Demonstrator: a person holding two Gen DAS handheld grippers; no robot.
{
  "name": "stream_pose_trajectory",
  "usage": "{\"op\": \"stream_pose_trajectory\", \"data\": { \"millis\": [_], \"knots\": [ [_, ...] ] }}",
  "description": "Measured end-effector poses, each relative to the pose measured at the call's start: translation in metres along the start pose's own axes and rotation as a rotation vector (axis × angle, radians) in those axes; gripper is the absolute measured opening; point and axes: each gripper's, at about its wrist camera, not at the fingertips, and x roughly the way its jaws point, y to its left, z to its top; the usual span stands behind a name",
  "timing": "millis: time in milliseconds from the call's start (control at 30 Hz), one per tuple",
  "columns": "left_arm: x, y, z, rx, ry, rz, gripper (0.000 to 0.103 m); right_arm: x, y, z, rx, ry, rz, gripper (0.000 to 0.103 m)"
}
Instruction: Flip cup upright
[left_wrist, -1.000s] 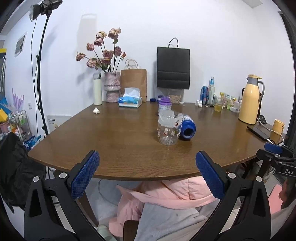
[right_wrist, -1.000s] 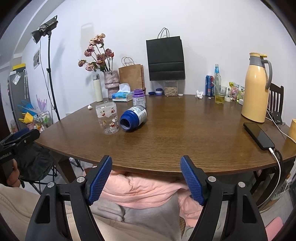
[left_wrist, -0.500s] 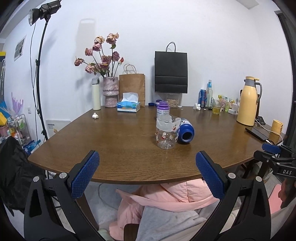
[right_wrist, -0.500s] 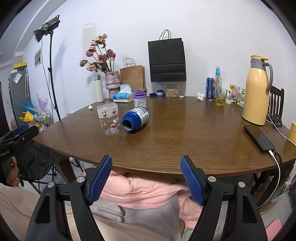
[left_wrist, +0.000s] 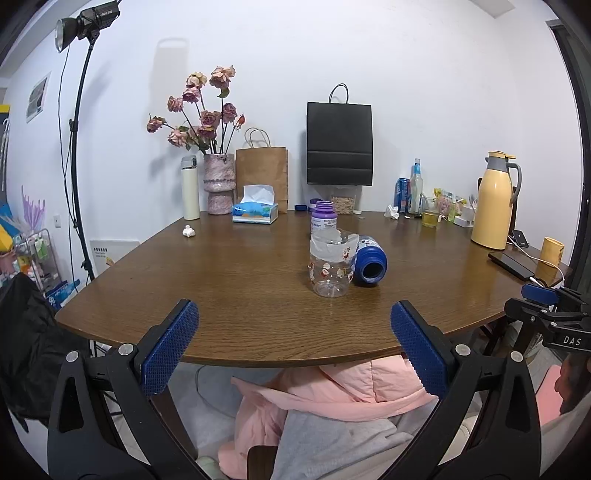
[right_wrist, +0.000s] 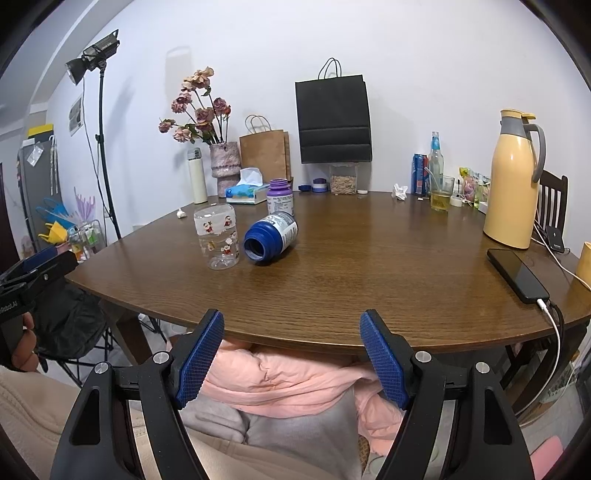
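A clear plastic cup (left_wrist: 330, 264) with red cartoon prints stands on the brown table (left_wrist: 229, 280), apparently mouth down with its base up; it also shows in the right wrist view (right_wrist: 217, 236). A blue bottle (left_wrist: 367, 260) lies on its side touching it, its open mouth toward me, seen too in the right wrist view (right_wrist: 271, 236). A purple bottle (left_wrist: 323, 218) stands behind. My left gripper (left_wrist: 293, 347) is open and empty before the table's near edge. My right gripper (right_wrist: 291, 356) is open and empty, also short of the edge.
At the back stand a flower vase (left_wrist: 219, 182), a tissue box (left_wrist: 255, 211), paper bags (left_wrist: 339, 142), and drinks. A yellow thermos (right_wrist: 511, 184) and a phone on a cable (right_wrist: 517, 273) are at the right. A light stand (left_wrist: 75, 147) is left of the table.
Both grippers have lowered or tilted slightly, so the table sits a little higher in view. Cup and bottles have not moved. Both grippers stay open.
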Motion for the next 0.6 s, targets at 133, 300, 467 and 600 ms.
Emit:
{"op": "stream_pose_trajectory", "data": {
  "millis": [133,300,467,600],
  "knots": [
    [-0.0001,0.0009,0.0001,-0.001,0.0,0.001,0.103,0.0007,0.0,0.0001,-0.001,-0.002,0.002,0.081],
    [0.0004,0.0016,0.0004,0.0,-0.002,0.002,0.103,0.0015,-0.0006,-0.0001,0.0,0.0,0.004,0.081],
    [-0.0009,0.0008,-0.0007,0.001,-0.007,0.009,0.103,0.0029,-0.0001,0.0001,0.007,0.001,0.005,0.081],
    [-0.0007,0.0012,-0.0006,0.002,-0.006,0.008,0.103,0.0028,-0.0002,0.0006,0.007,0.002,0.005,0.081]
  ]
}}
